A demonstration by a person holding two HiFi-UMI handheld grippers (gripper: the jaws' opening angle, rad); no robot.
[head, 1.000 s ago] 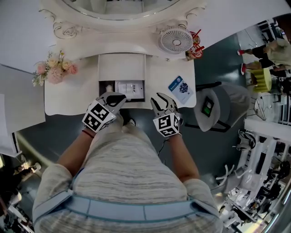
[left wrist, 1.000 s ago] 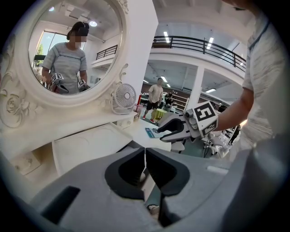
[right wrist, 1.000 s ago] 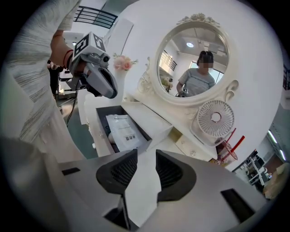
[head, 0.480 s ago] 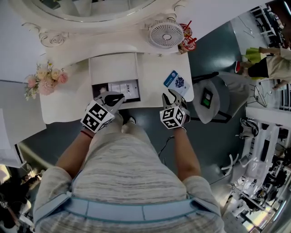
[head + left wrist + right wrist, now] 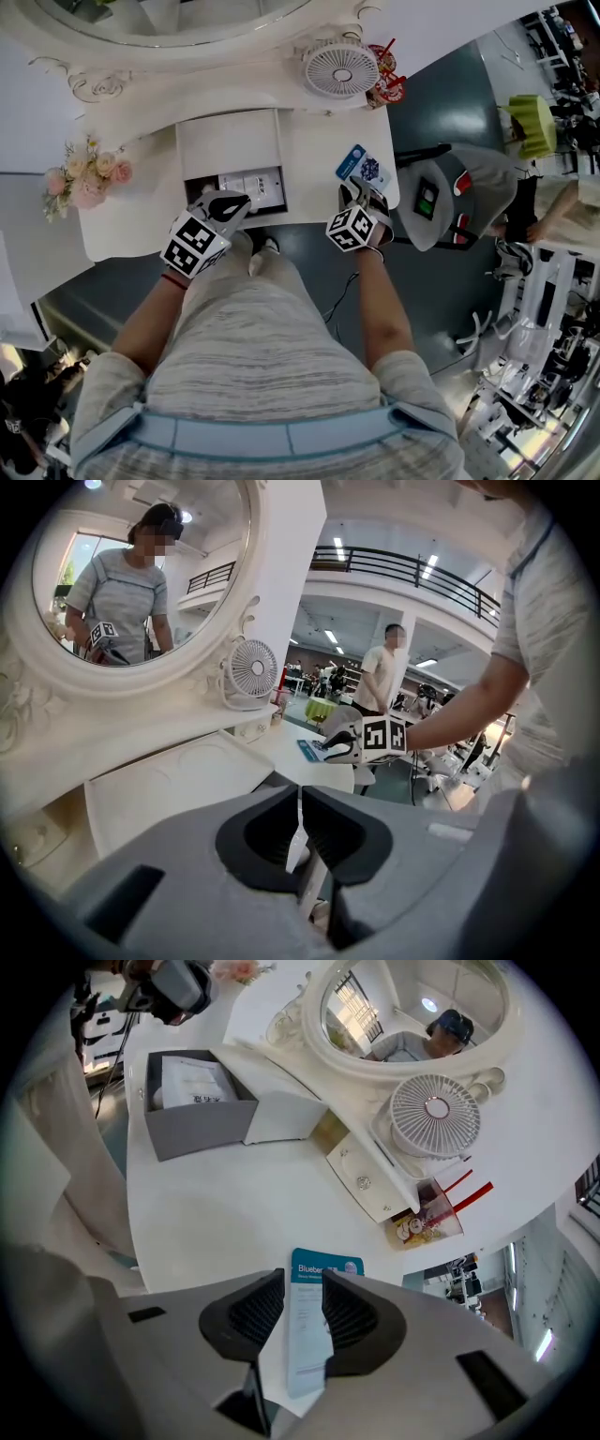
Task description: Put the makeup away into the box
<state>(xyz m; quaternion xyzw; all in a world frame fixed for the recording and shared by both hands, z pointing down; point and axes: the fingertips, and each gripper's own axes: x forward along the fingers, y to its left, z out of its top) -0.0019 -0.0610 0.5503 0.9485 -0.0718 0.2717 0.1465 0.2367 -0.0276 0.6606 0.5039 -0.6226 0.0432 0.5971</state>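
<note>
The white tabletop (image 5: pixel 319 155) is spreading out below the person, and the big ornate mirror (image 5: pixel 141 564) is standing at its back edge. In front of the mirror the grey box (image 5: pixel 202 1129) is sitting open near the tabletop's front edge, its pale lid (image 5: pixel 230 141) lying back flat towards the mirror, with white packs (image 5: pixel 192 1082) lying inside. Off to the right of the box, the small white fan (image 5: pixel 339 70) is standing by the mirror's foot, with a little holder of red sticks (image 5: pixel 431 1218) just beside it. A bunch of pink flowers (image 5: pixel 82 176) is sitting at the far left end.

Now the grippers. The left gripper (image 5: pixel 234 200) is hovering at the box's front left corner, and its jaws are pressed together with nothing in them. The right gripper (image 5: pixel 361 192) is pointing down at the tabletop's right end, jaws standing apart.

And there's the makeup: a flat blue-and-white packet (image 5: pixel 309 1335) is lying on the tabletop, well apart from the box, showing right in the gap between the right jaws, which are not pressing on it.
</note>
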